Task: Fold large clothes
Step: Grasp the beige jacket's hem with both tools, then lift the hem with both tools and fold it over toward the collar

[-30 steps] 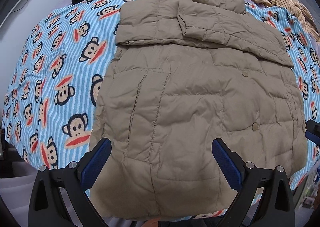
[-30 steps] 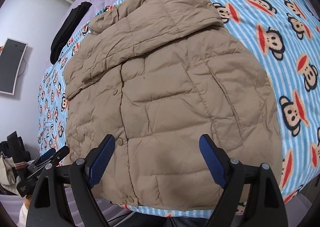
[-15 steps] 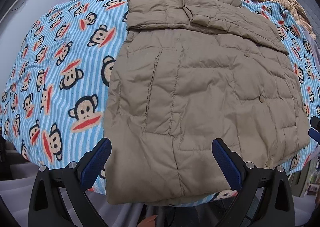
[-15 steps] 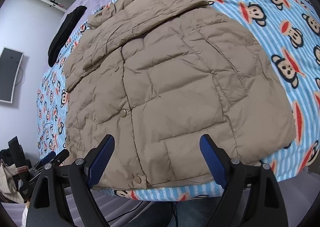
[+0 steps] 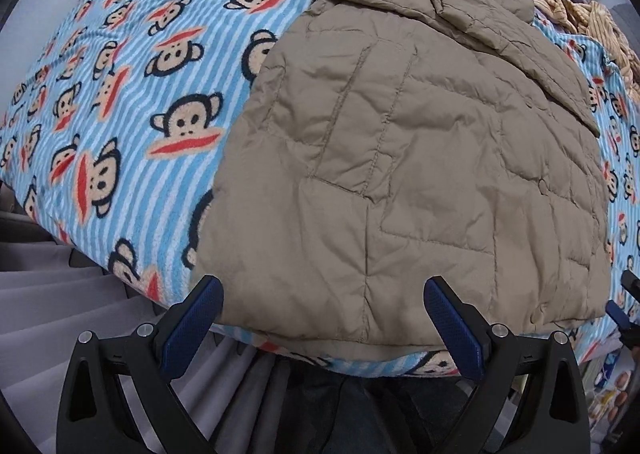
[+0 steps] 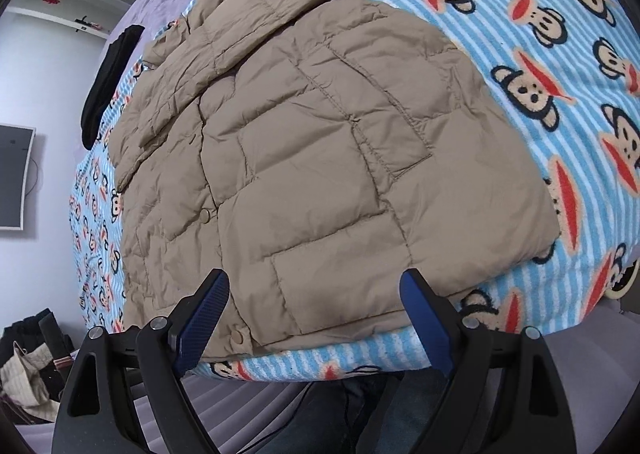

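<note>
A tan quilted puffer jacket (image 5: 420, 158) lies flat on a blue striped monkey-print blanket (image 5: 120, 102), sleeves folded across its upper part, hem at the bed's near edge. It also shows in the right wrist view (image 6: 320, 158). My left gripper (image 5: 324, 318) is open and empty, just before the hem's left part. My right gripper (image 6: 316, 314) is open and empty, just before the hem near its snap buttons (image 6: 239, 336). The right gripper's tip (image 5: 624, 302) shows at the left wrist view's right edge.
A beige corduroy garment (image 5: 580, 22) lies at the far right of the bed. A black garment (image 6: 108, 82) lies at the far left. The grey bed skirt (image 5: 80, 294) drops below the blanket edge. A wall screen (image 6: 14, 174) and a clothes pile (image 6: 28, 374) are left.
Both grippers have drawn back and lower toward the near bed edge, so the hem and bed skirt now show. The jacket has not moved. Both stay open.
</note>
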